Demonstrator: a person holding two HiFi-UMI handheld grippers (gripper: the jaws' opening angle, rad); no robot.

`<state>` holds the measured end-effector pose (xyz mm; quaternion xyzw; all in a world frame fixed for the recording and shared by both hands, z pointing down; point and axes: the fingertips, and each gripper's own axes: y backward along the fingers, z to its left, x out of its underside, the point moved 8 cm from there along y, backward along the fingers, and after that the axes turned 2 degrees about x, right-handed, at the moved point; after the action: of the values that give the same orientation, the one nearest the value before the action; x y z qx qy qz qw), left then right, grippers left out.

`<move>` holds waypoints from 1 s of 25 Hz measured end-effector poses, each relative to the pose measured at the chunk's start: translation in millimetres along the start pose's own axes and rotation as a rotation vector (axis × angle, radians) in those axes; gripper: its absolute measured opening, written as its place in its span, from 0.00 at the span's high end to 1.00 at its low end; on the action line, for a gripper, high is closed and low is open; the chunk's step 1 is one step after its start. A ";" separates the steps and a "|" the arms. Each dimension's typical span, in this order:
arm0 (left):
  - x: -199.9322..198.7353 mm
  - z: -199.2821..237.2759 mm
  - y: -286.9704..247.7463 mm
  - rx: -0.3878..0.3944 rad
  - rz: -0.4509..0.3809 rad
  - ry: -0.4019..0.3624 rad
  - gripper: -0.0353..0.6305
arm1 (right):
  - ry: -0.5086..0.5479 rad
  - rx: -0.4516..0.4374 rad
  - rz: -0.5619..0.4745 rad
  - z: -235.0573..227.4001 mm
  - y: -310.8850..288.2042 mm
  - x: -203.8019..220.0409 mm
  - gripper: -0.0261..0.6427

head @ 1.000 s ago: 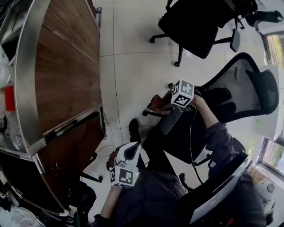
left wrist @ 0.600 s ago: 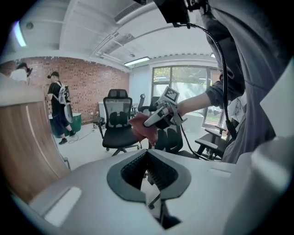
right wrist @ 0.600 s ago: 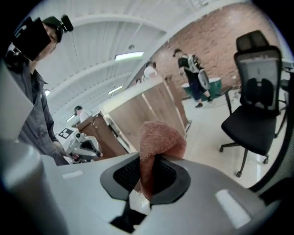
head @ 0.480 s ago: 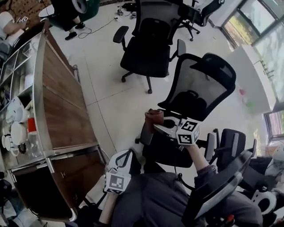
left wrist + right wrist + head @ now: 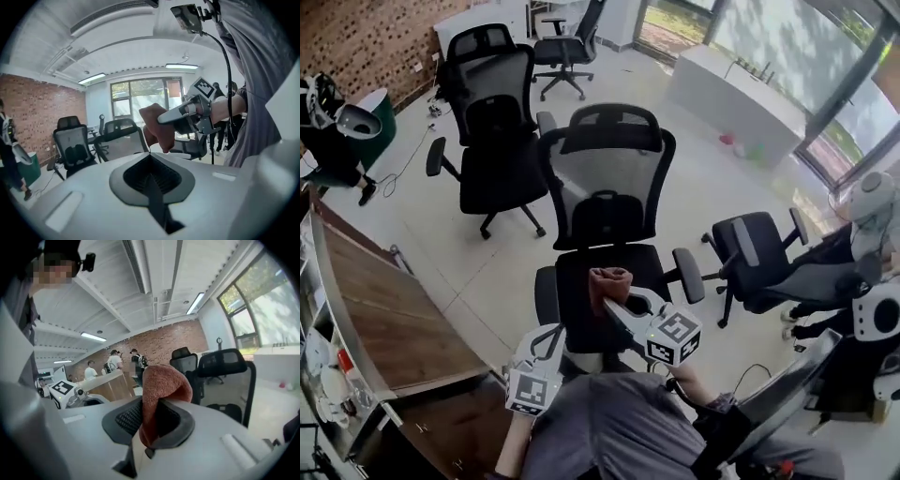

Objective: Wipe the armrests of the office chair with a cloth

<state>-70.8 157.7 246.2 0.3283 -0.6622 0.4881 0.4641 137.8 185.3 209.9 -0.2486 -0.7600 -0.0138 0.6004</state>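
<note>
The black mesh office chair (image 5: 608, 178) faces me in the middle of the head view. Its grey left armrest (image 5: 546, 294) and right armrest (image 5: 687, 275) flank the seat. My right gripper (image 5: 615, 306) is shut on a reddish-brown cloth (image 5: 608, 284), held above the front of the seat between the two armrests and touching neither. The right gripper view shows the cloth (image 5: 162, 387) bulging up out of the right gripper (image 5: 153, 420). My left gripper (image 5: 550, 335) hangs low by the left armrest, shut and empty (image 5: 150, 156). In the left gripper view the cloth (image 5: 157, 127) is ahead.
Another black chair (image 5: 491, 141) stands behind and to the left, one more (image 5: 566, 46) far back, and a third (image 5: 758, 253) to the right. A wooden desk (image 5: 382, 319) runs along the left. A white counter (image 5: 739, 89) lies at the back right. People stand at both edges.
The head view has swung up from the desk and floor to the room, so the chair now shows upright. The right gripper keeps the cloth and has moved off the armrest to above the seat front.
</note>
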 end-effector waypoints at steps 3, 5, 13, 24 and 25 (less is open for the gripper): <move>-16.9 -28.0 -28.0 0.088 -0.007 -0.042 0.92 | 0.085 0.096 0.008 -9.1 38.8 9.7 0.89; -26.9 -43.1 -45.8 0.126 -0.005 -0.046 0.92 | 0.131 0.143 0.020 -20.5 55.2 13.2 0.89; -52.2 -119.6 -106.6 0.251 -0.017 -0.069 0.92 | 0.153 0.225 0.035 -67.1 128.6 32.6 0.89; -71.6 -136.5 -141.0 0.347 -0.030 -0.152 0.92 | 0.187 0.288 0.056 -80.1 148.7 33.0 0.89; -72.7 -137.3 -141.5 0.349 -0.029 -0.155 0.92 | 0.192 0.291 0.060 -79.9 149.3 31.0 0.89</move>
<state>121.0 243.4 239.4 0.4498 -0.5964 0.5623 0.3547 264.2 301.7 219.3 -0.1792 -0.6853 0.0903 0.7001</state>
